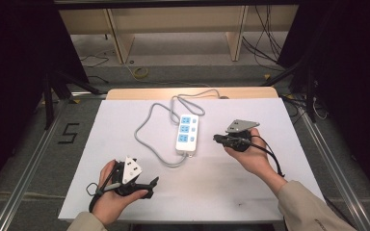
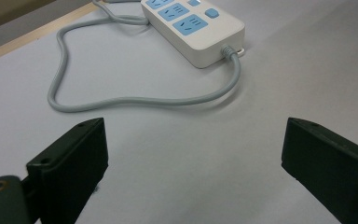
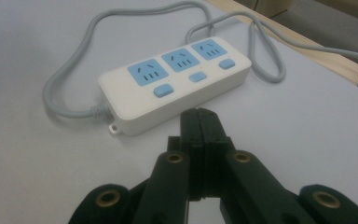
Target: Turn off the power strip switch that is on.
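The white power strip (image 1: 187,134) lies flat near the middle of the table (image 1: 250,187), its grey cord (image 1: 147,139) looping toward the far edge. The right gripper (image 1: 218,138) is closed on nothing, just beside the strip. The left gripper (image 1: 151,186) is wide open near the front edge

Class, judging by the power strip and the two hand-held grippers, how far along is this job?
Done: nothing visibly; the power strip lies untouched, nothing plugged in. In hand: the right hand-held gripper, shut and empty, sits near its switches. Left: contact with the strip; the left hand-held gripper waits open.
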Demonstrator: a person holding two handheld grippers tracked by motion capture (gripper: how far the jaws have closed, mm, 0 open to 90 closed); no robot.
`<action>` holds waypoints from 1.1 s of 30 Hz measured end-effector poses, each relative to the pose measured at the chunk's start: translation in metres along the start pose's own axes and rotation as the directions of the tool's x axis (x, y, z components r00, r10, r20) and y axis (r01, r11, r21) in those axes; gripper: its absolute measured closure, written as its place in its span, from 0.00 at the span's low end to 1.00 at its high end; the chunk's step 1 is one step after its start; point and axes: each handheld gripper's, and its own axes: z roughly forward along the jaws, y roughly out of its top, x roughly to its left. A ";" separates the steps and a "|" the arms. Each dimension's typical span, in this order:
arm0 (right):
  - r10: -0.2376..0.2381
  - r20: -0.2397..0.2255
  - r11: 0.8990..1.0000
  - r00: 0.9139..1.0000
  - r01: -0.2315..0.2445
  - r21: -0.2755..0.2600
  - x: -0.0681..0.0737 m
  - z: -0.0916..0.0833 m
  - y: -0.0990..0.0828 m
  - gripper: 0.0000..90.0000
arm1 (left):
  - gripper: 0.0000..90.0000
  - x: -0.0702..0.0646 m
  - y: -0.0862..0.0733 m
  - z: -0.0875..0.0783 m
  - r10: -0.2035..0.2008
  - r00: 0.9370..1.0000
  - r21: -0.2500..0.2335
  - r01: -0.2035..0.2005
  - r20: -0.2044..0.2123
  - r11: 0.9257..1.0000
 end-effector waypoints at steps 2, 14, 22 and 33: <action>-0.001 0.002 1.000 1.000 0.001 -0.005 0.000 0.003 0.002 1.00 | 0.07 0.000 0.000 0.000 0.000 1.000 -0.001 0.000 0.001 1.000; 0.010 0.003 1.000 1.000 -0.010 -0.001 -0.003 0.025 0.011 1.00 | 0.08 0.000 0.000 0.000 -0.004 1.000 0.000 0.004 -0.001 1.000; 0.020 0.008 1.000 1.000 -0.020 0.009 -0.001 0.045 0.014 1.00 | 0.08 0.000 -0.001 0.000 -0.006 1.000 -0.001 0.006 0.003 1.000; 0.031 0.002 0.998 1.000 -0.031 0.052 -0.004 0.067 0.022 1.00 | 0.08 0.000 -0.001 0.000 -0.006 1.000 0.000 0.006 0.004 1.000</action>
